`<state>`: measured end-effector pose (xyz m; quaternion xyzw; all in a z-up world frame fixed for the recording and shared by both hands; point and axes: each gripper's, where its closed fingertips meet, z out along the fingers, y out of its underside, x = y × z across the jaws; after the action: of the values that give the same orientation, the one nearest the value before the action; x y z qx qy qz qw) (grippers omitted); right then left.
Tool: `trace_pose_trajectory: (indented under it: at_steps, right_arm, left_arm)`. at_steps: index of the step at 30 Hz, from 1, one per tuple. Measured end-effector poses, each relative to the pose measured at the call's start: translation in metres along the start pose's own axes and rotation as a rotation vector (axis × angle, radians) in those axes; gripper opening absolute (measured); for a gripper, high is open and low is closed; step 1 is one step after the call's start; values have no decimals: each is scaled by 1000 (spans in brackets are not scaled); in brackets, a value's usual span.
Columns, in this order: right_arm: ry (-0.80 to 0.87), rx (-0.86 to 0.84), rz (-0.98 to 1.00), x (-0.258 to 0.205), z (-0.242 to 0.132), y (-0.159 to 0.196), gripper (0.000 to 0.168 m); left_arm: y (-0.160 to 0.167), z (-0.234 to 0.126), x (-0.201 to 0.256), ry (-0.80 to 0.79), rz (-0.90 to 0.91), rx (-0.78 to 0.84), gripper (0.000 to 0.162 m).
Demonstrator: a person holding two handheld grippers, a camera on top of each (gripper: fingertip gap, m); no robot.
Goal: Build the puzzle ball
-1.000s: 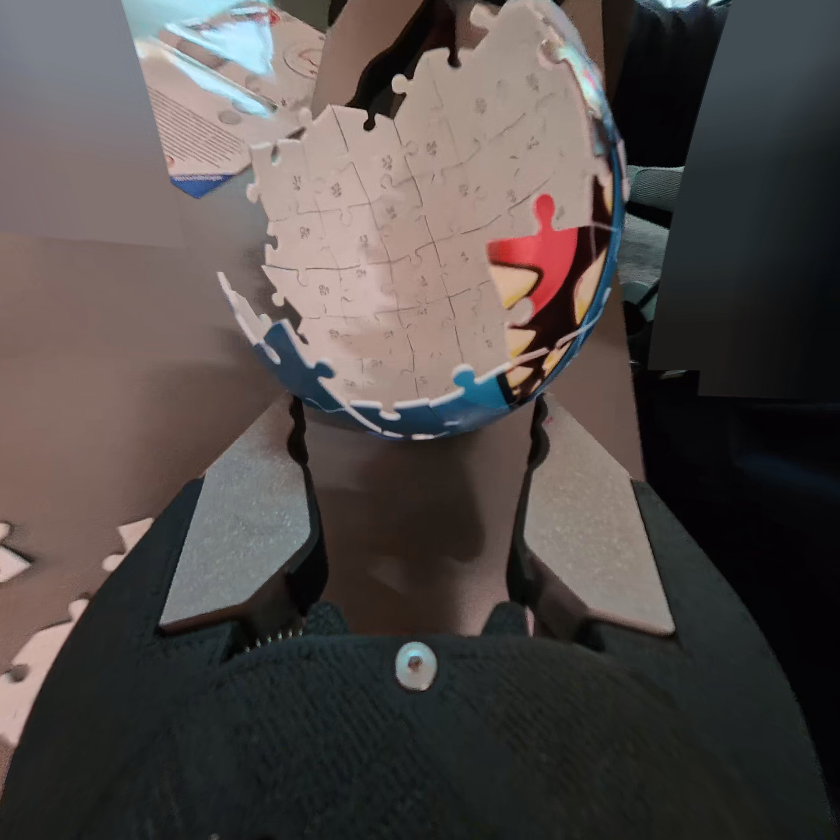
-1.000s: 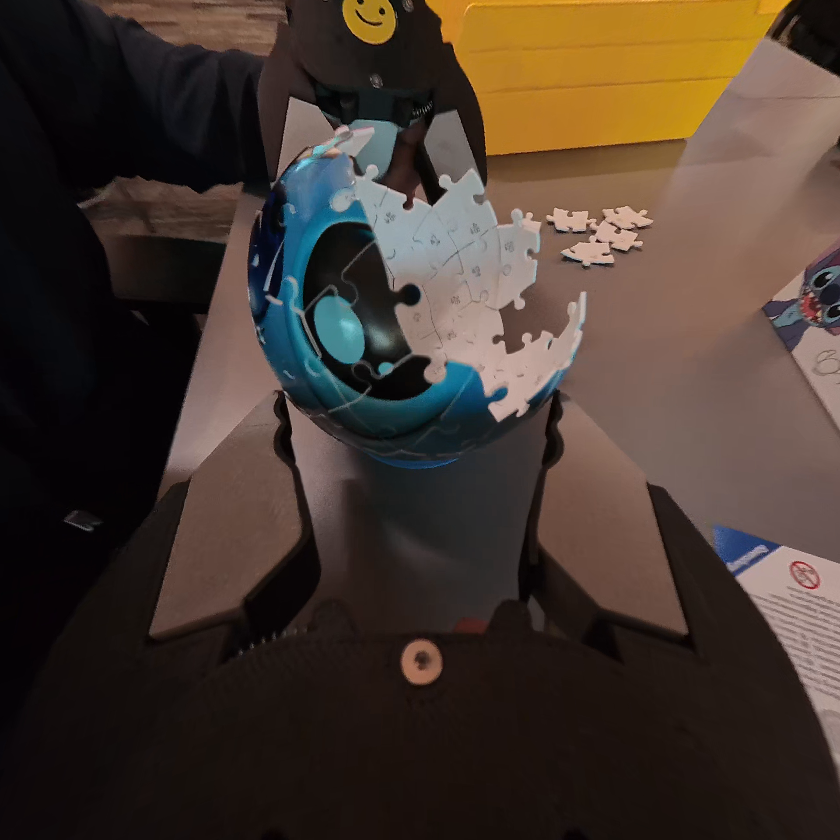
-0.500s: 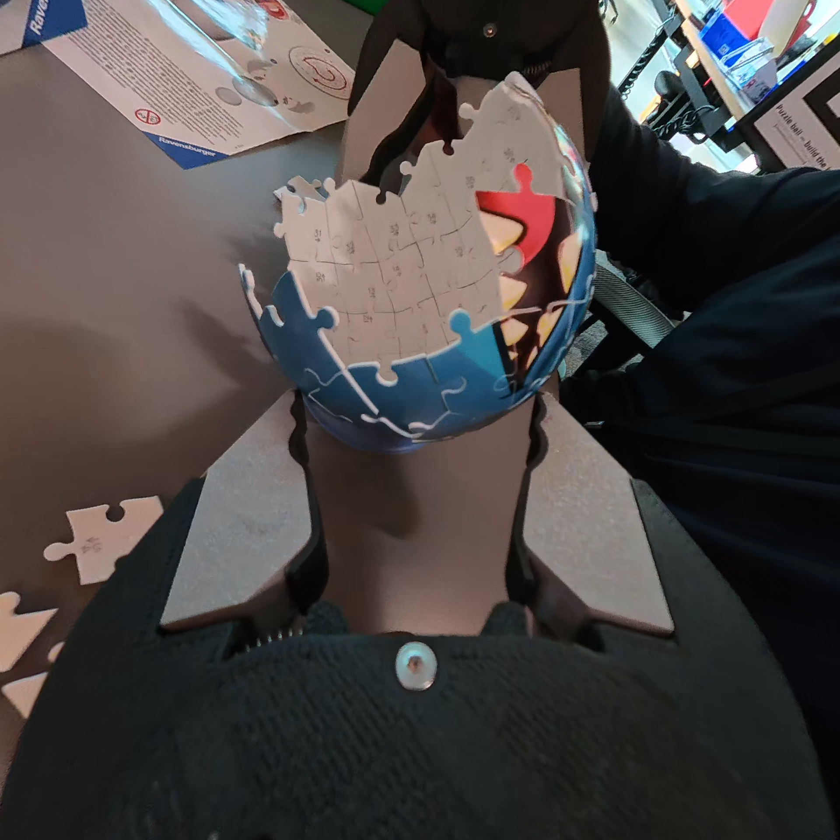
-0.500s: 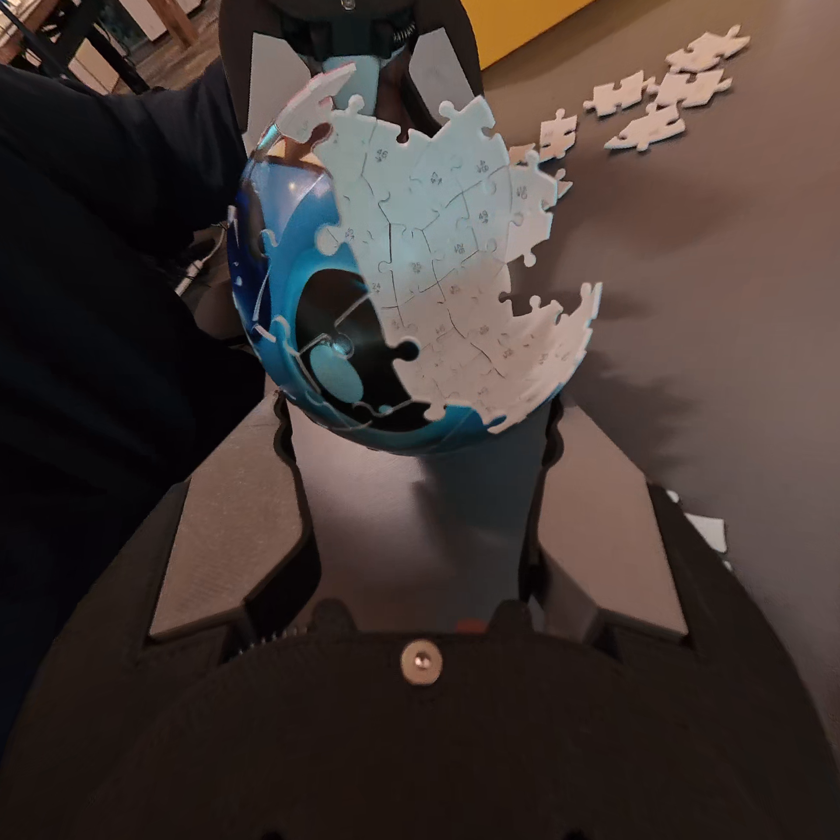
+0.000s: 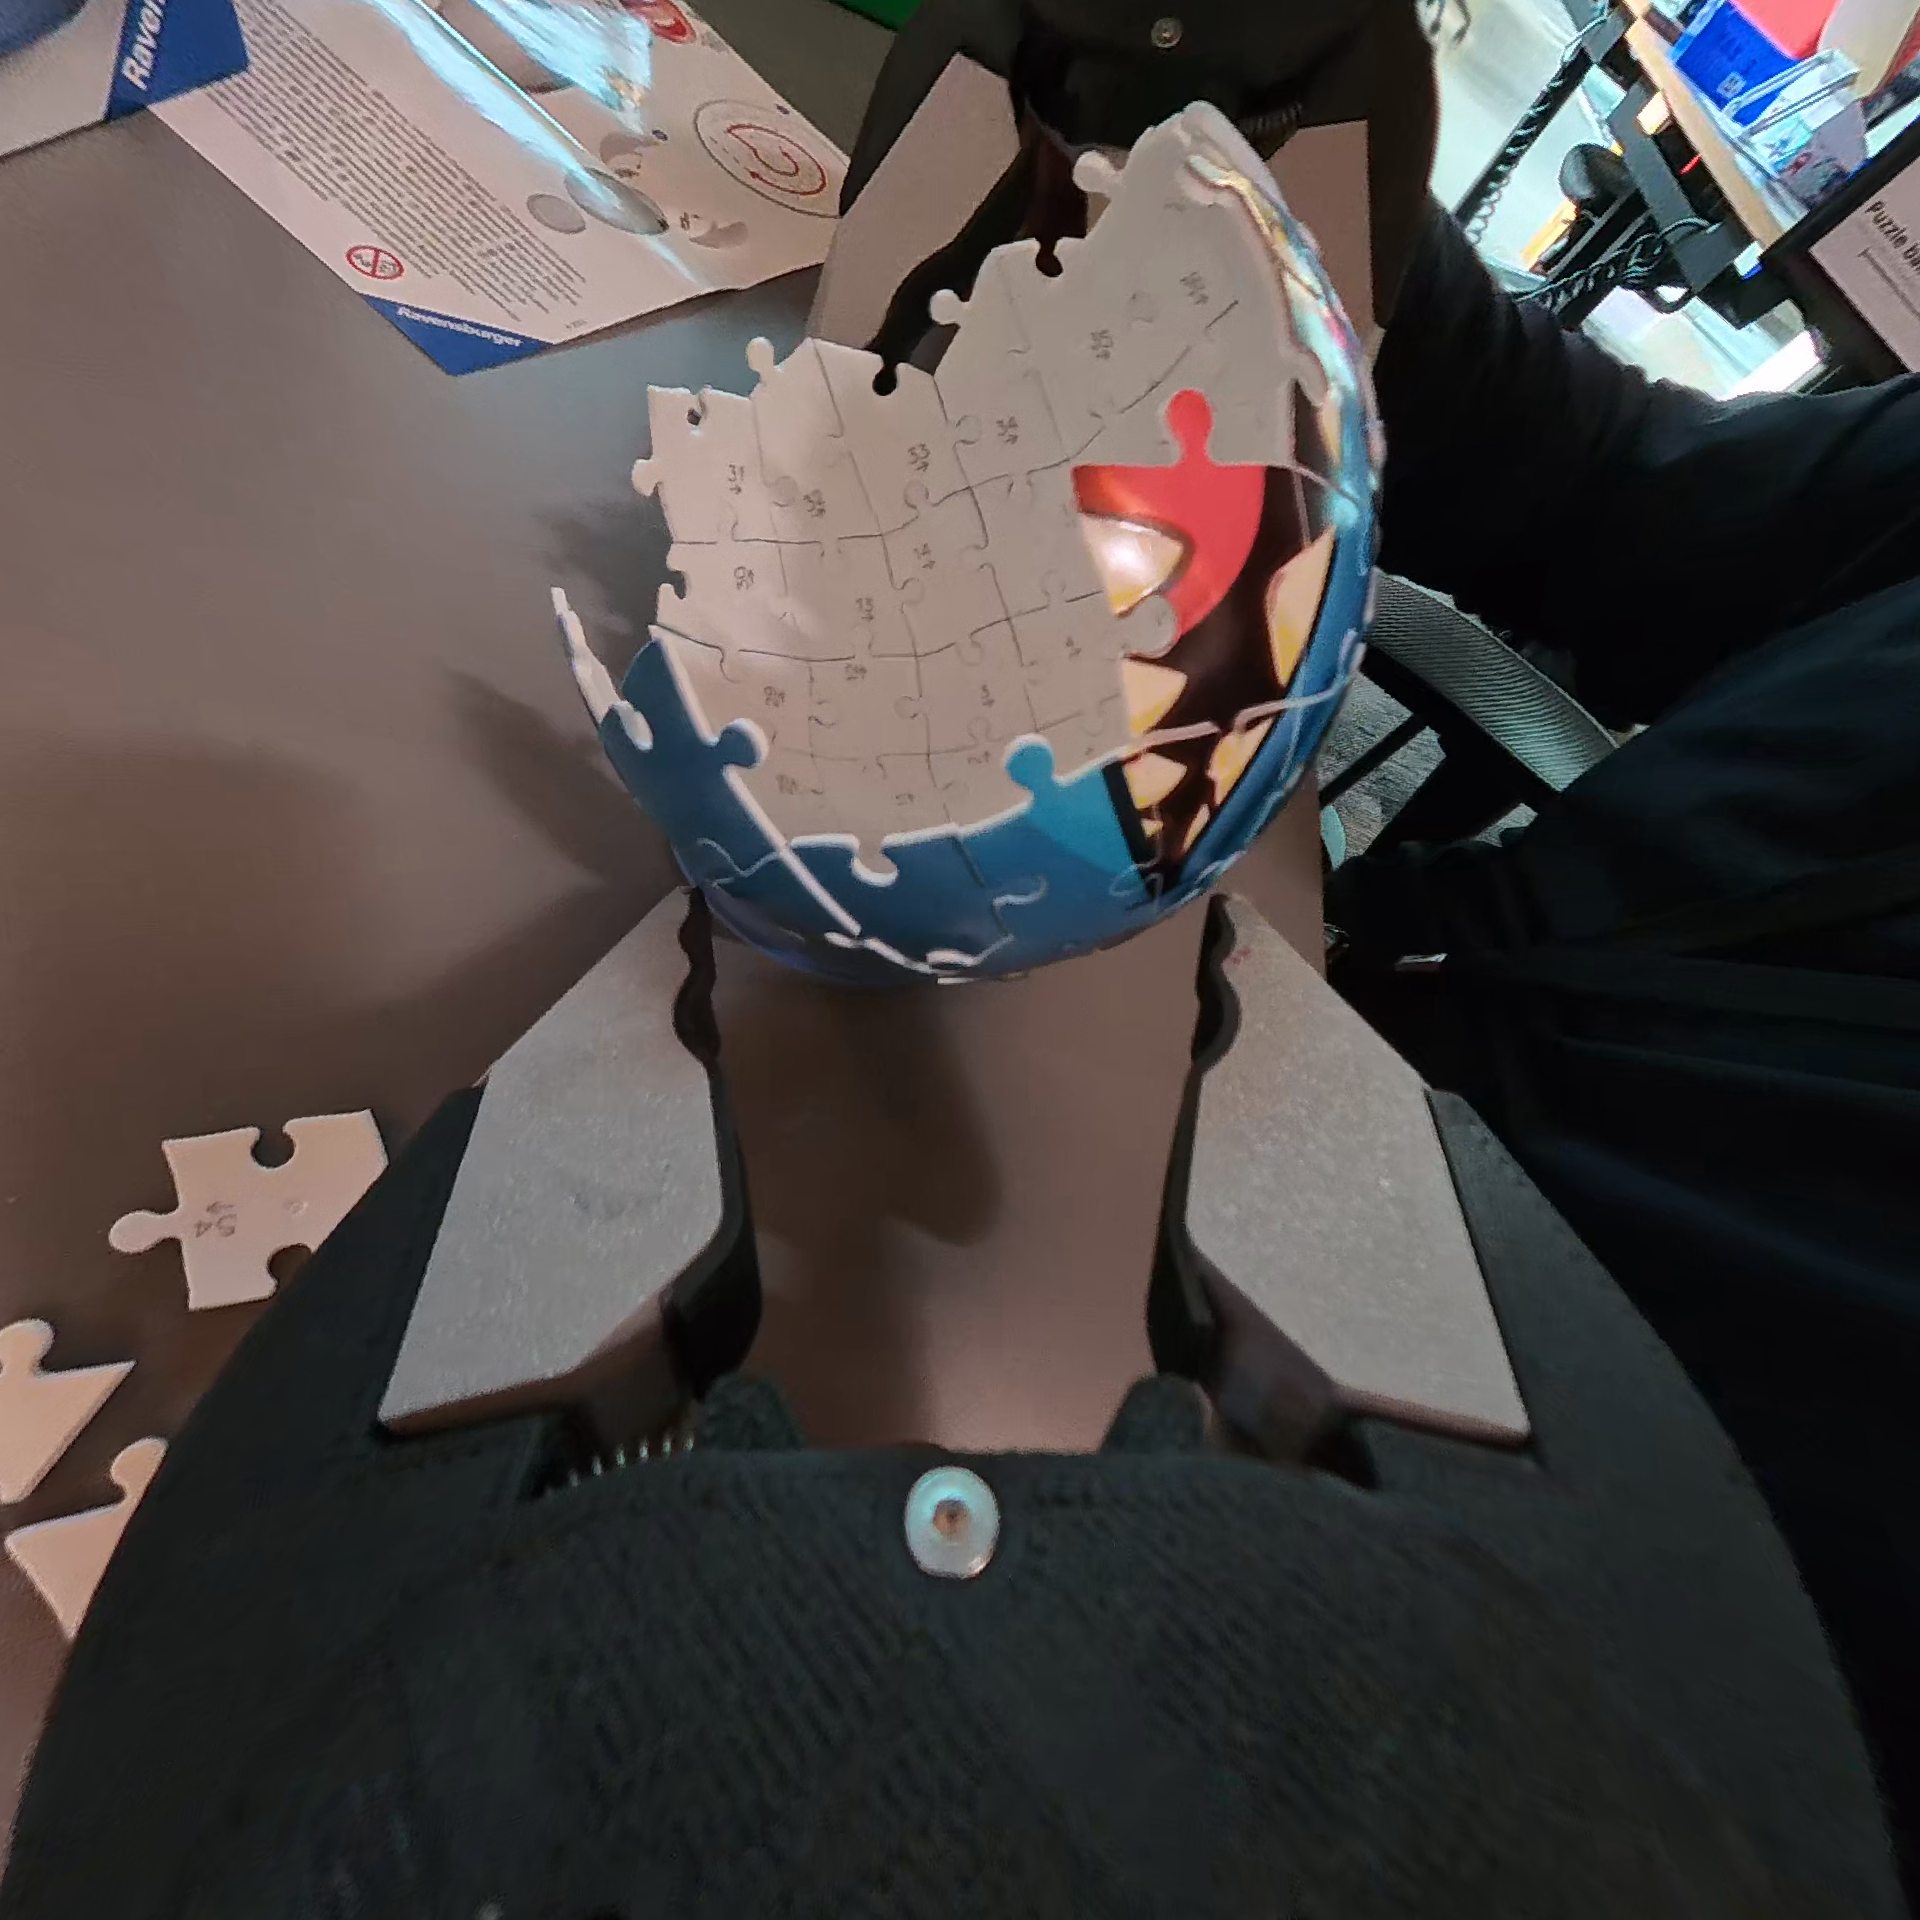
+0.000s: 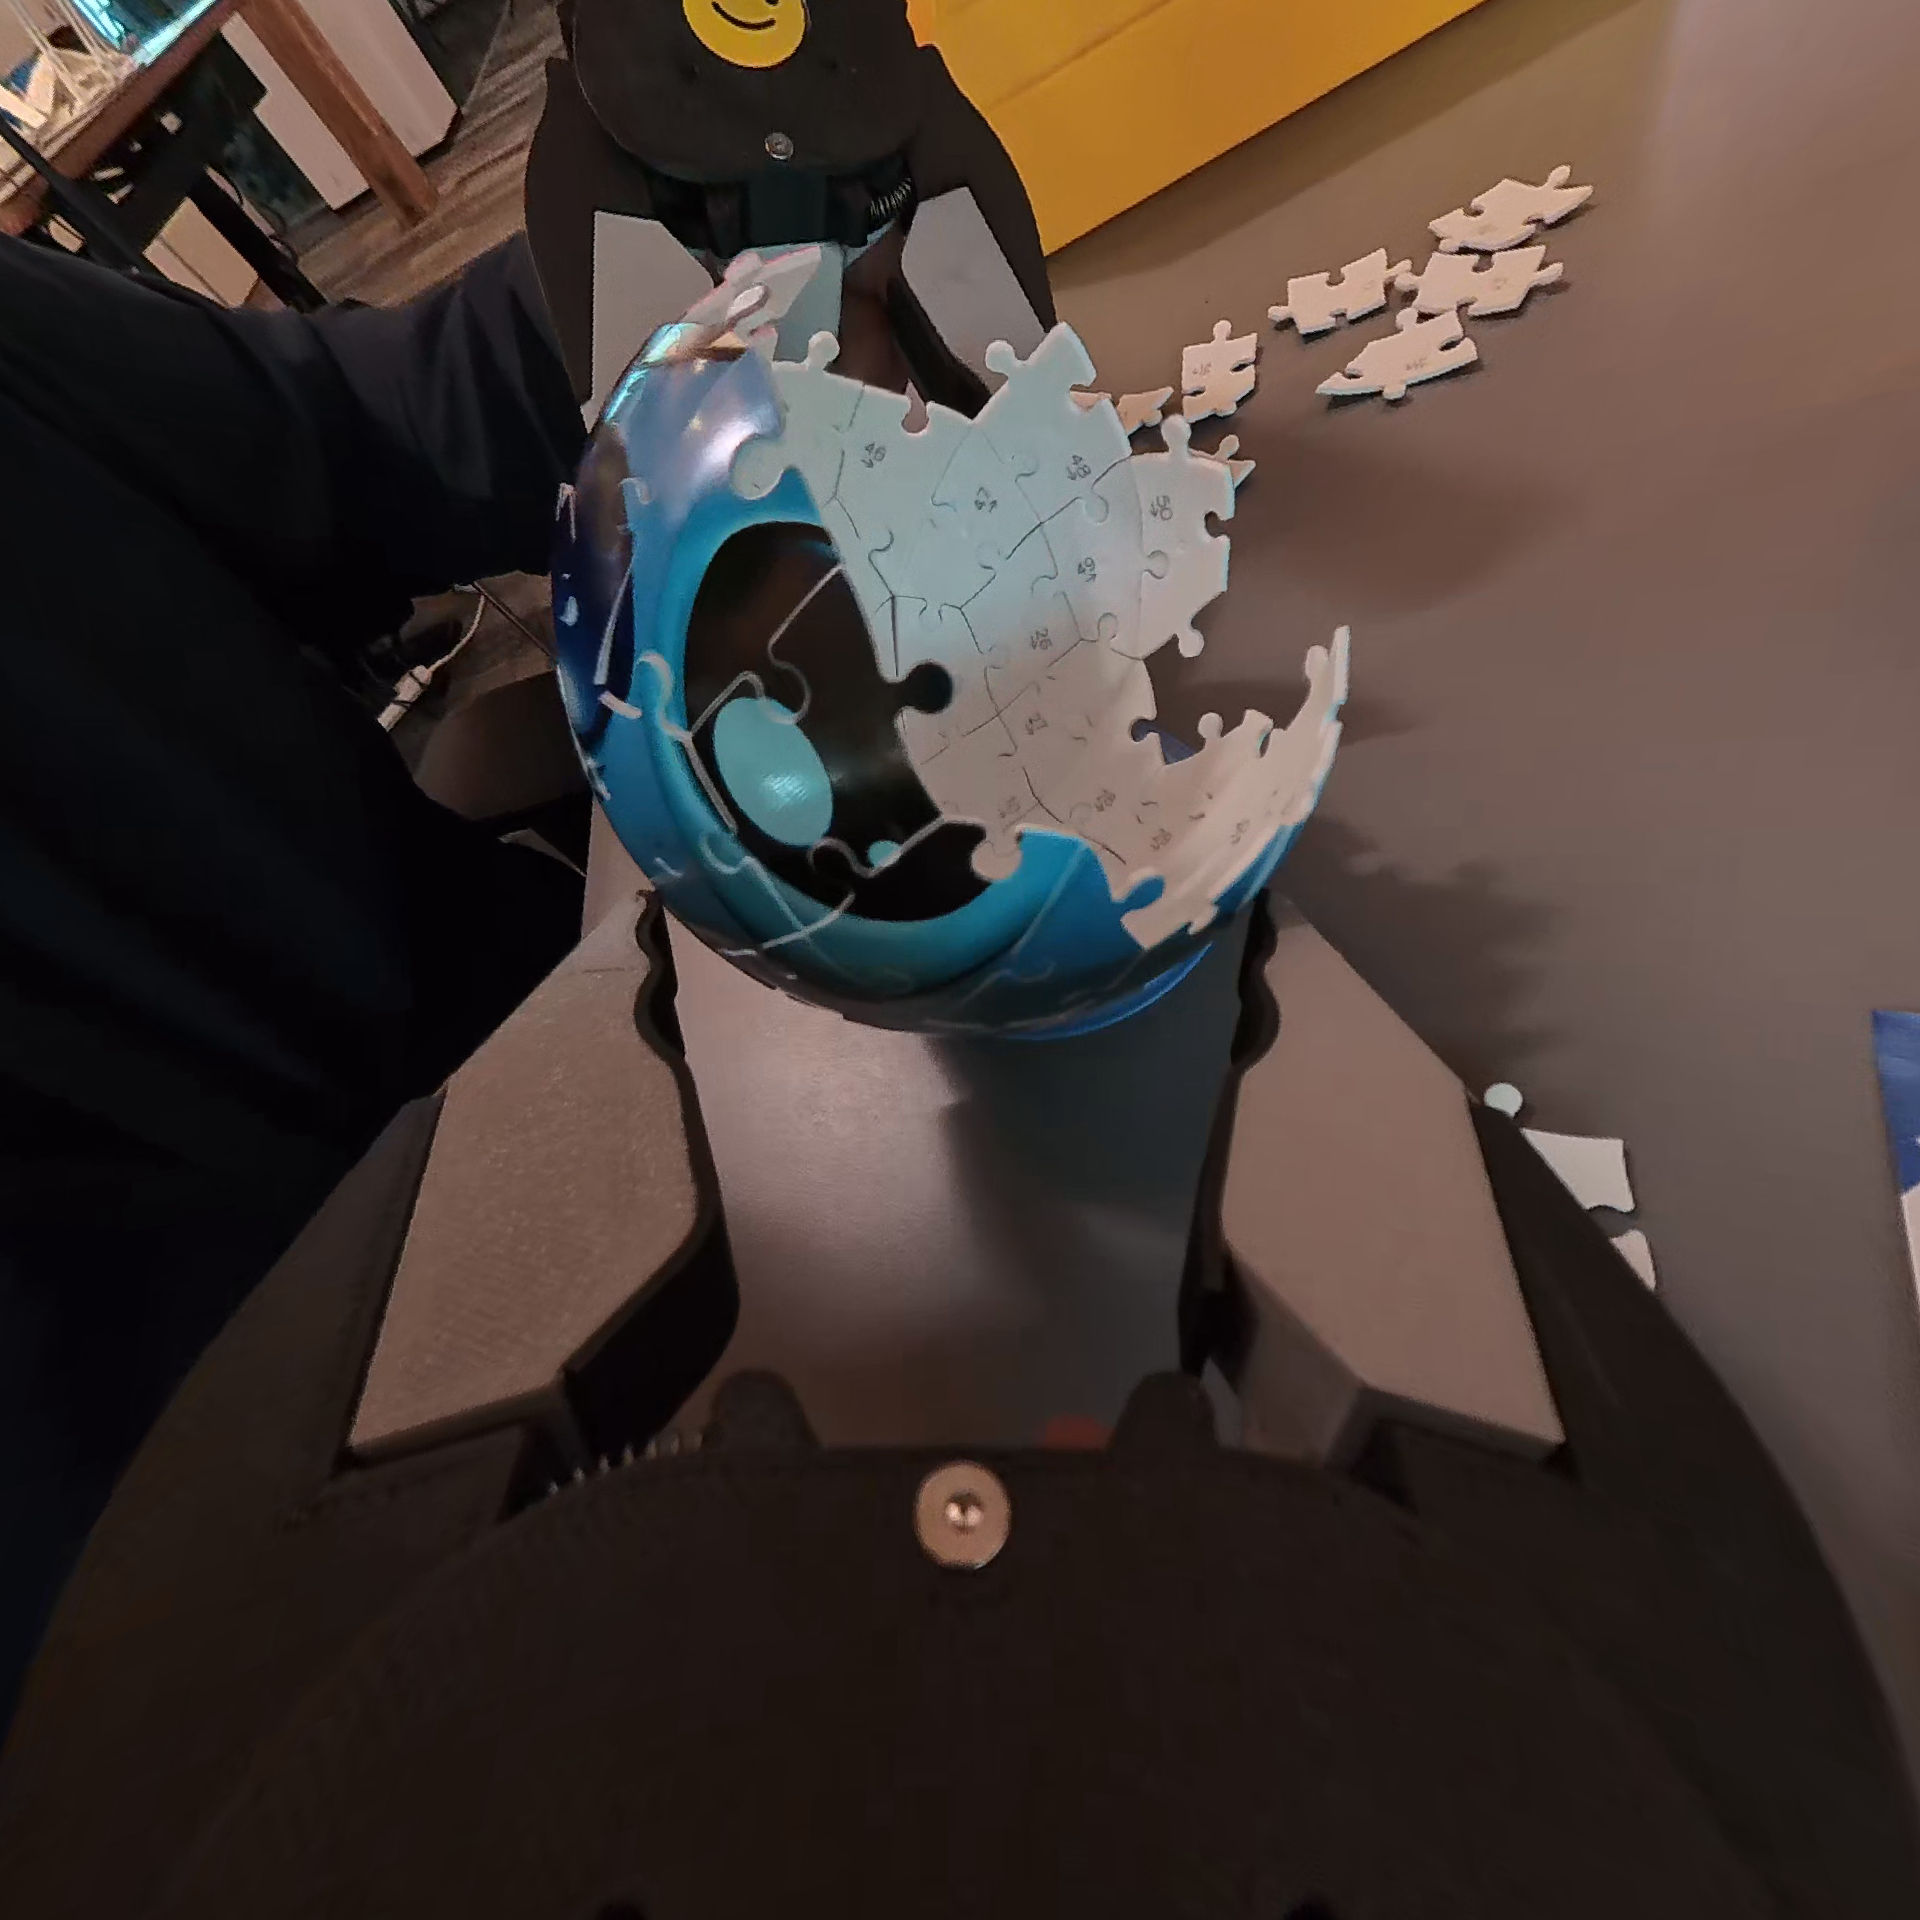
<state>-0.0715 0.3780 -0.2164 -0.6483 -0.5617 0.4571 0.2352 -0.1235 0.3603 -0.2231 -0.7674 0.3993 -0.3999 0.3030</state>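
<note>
The part-built puzzle ball [image 5: 883, 623] is an open shell, blue outside and white inside, with red and yellow patches on one side. It hangs above the grey table [image 5: 260, 623] between my two grippers. My left gripper [image 5: 951, 914] has its jaws wide and both fingertips pressed on the ball's near cap. My right gripper [image 6: 951, 925] clasps the opposite cap of the ball [image 6: 1039, 644] the same way. Each gripper's black body shows behind the ball in the other's view: the right one's [image 5: 1143, 52], the left one's [image 6: 769, 135].
Loose white pieces lie on the table, at lower left in the left wrist view [image 5: 244, 1205] and at upper right in the right wrist view [image 6: 1434, 281]. A printed instruction sheet [image 5: 499, 177] lies behind. A yellow box [image 6: 1143, 83] stands at the back. A person's dark sleeve [image 6: 260, 623] is beside the ball. The gap from one gripper's tips to the other's is roughly 8 centimeters.
Both grippers and the ball have swung together, so more of the table, the sheet and the loose pieces now show. The ball sits the same way in both grips.
</note>
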Motion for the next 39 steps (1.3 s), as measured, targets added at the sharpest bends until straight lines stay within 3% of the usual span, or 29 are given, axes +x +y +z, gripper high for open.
trace_pose_trajectory:
  at_steps: [12, 21, 28, 39]
  right_arm:
    - [39, 57, -75, 5, -30, -8, 101]
    - [155, 256, -161, 61, -75, -40, 95]
    - [139, 226, -55, 84, -71, -16, 88]
    - [308, 206, 16, 119, -89, -7, 80]
  left_arm:
    - [-2, -27, -18, -94, 138, -29, 97]
    - [-6, -31, -38, -104, 151, 48, 92]
    - [-11, -35, -44, -64, 79, 97, 91]
    - [-15, -54, -59, -173, 110, 111, 90]
